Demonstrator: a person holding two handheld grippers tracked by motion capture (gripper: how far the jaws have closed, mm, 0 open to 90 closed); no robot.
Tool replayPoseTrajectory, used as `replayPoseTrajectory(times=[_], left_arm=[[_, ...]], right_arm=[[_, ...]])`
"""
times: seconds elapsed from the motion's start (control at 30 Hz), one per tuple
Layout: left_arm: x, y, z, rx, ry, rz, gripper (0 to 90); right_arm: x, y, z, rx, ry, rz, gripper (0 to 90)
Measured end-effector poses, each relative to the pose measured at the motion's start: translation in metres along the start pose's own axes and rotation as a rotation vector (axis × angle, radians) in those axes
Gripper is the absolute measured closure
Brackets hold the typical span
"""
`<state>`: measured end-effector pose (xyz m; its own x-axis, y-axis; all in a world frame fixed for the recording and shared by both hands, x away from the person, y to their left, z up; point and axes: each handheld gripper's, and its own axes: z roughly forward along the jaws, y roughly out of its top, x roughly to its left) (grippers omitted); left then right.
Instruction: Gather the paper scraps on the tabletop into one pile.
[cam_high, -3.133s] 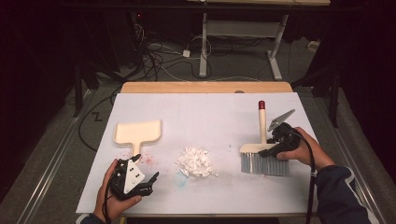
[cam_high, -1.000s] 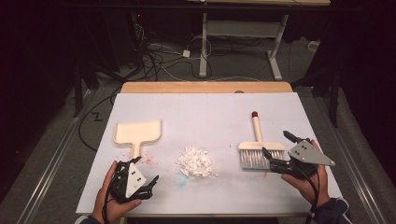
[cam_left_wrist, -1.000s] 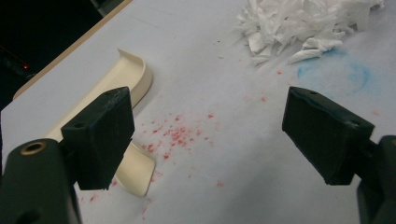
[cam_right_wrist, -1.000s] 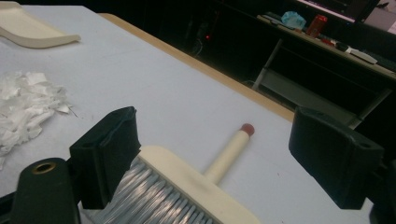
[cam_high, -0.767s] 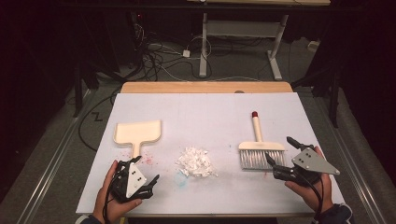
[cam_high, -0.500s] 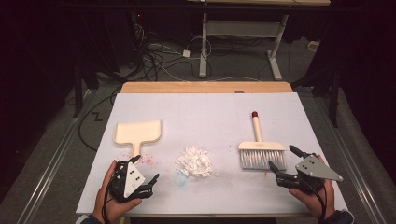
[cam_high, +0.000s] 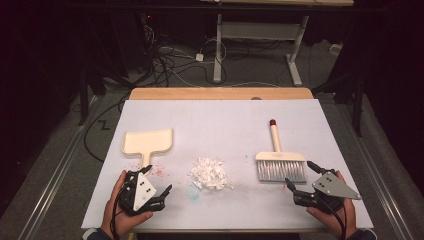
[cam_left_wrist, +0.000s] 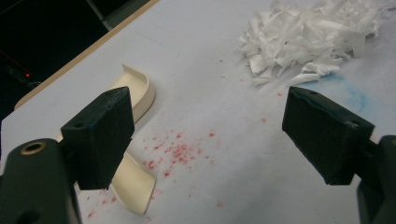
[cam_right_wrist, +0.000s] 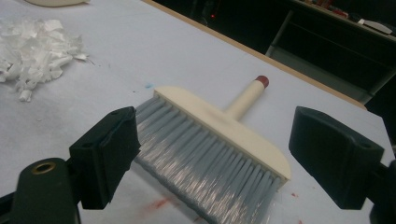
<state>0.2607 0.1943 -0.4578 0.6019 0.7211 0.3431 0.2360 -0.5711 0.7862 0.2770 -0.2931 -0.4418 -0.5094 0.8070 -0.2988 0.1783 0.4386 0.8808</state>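
— Brush (cam_high: 278, 162) lies flat on the counter (cam_high: 220, 120) now; three seconds ago my right gripper (cam_high: 305, 181) gripped it, and it's since pulled back toward me, jaws wide.

— Left gripper (cam_high: 156, 186)?

— Unmoved, jaws wide, holding nothing, just beside the dustpan (cam_high: 147, 142) handle.

— Count?

— One brush, one dustpan, one heap of paper shreds (cam_high: 210, 173) between them.

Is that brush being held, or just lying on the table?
Lying flat. The brush rests on the table, and the right gripper is open, apart from it.
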Motion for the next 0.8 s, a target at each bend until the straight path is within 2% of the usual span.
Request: replayPoseTrajectory(times=[0.17,0.43,0.6,0.8], left_arm=[[-0.001,0.000,0.001,0.003,-0.009,0.008,16.0],[-0.001,0.003,0.006,0.005,-0.011,0.004,16.0],[-0.003,0.006,0.006,0.000,-0.008,0.023,16.0],[-0.001,0.007,0.010,-0.002,-0.009,0.022,16.0]], right_arm=[[0.005,0.003,-0.004,-0.003,-0.019,-0.029,16.9],[0.006,0.000,-0.003,0.005,-0.012,-0.022,16.9],[0.010,0.000,-0.006,0.007,-0.013,-0.037,16.9],[0.012,0.000,-0.008,0.002,-0.017,-0.051,16.9]])
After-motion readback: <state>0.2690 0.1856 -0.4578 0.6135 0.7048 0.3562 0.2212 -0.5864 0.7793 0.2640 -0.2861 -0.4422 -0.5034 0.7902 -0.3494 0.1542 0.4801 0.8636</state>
